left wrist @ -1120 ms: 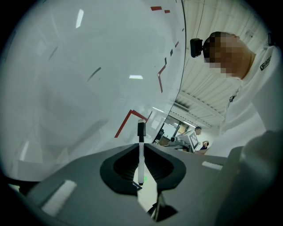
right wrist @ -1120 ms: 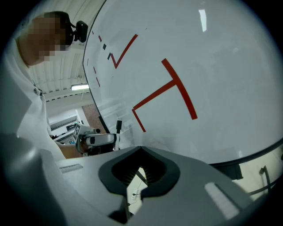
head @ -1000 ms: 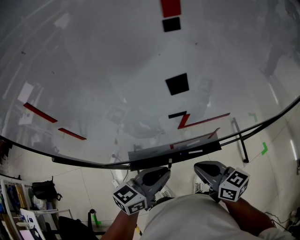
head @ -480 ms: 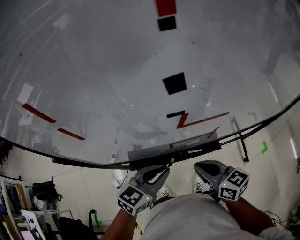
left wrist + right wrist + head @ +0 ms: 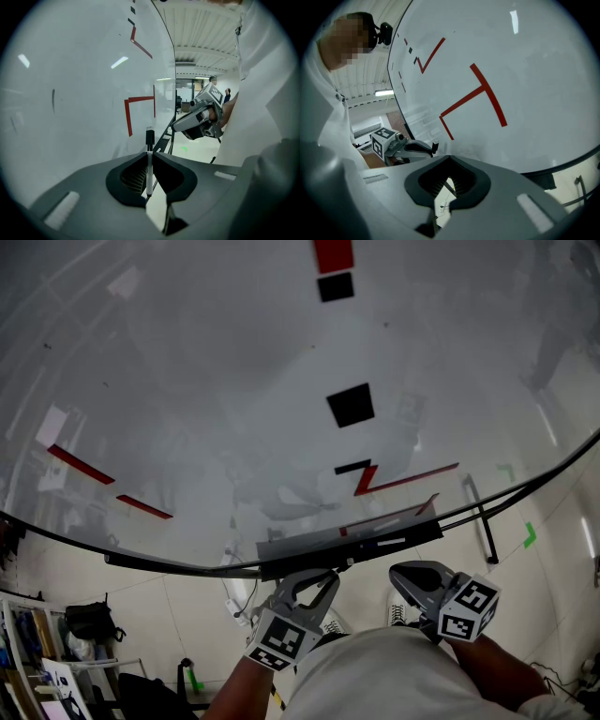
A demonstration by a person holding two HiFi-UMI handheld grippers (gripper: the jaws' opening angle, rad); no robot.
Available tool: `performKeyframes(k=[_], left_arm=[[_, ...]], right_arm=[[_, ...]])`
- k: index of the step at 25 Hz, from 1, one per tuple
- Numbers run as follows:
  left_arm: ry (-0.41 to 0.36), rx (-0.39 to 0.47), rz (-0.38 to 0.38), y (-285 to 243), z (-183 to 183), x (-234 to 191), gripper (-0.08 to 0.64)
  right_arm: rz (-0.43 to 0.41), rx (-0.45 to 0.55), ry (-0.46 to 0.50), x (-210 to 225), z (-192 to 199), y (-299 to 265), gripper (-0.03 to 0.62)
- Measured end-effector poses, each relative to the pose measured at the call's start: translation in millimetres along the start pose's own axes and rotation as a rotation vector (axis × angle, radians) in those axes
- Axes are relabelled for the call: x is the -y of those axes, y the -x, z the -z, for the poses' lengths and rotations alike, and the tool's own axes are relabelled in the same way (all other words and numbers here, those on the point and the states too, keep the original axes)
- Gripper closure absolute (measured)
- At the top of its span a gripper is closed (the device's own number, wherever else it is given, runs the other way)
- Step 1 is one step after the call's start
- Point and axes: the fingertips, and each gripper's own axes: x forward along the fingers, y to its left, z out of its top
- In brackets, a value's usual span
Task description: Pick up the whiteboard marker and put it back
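Note:
A whiteboard marker (image 5: 149, 161) with a white body and a black cap (image 5: 150, 137) stands upright between the jaws of my left gripper (image 5: 149, 152), which is shut on it. In the head view the left gripper (image 5: 322, 577) hangs just below the whiteboard's tray (image 5: 309, 545). The cap end (image 5: 435, 148) pokes out of it in the right gripper view. My right gripper (image 5: 403, 572) is beside it to the right, shut with nothing between its jaws (image 5: 449, 159). The tray holds a few long items that I cannot make out.
The large whiteboard (image 5: 234, 381) fills the view ahead, with red lines (image 5: 394, 482) and black squares (image 5: 351, 406) on it. A stand bar (image 5: 477, 521) runs down at the right. Bags and a shelf (image 5: 56, 643) stand on the floor at lower left.
My left gripper has rolled and shifted slightly right below the tray, so its marker cube now faces the camera. The right gripper has stayed still.

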Motion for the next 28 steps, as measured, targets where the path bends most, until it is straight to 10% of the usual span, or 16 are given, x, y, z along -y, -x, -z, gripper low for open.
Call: performKeyframes(k=[28], left_arm=[[-0.404,-0.275,-0.058,-17.6,28.6,-0.6,0.506]], right_arm=[[0.007,0.002,-0.002,0.3,3.0,6.3,0.591]])
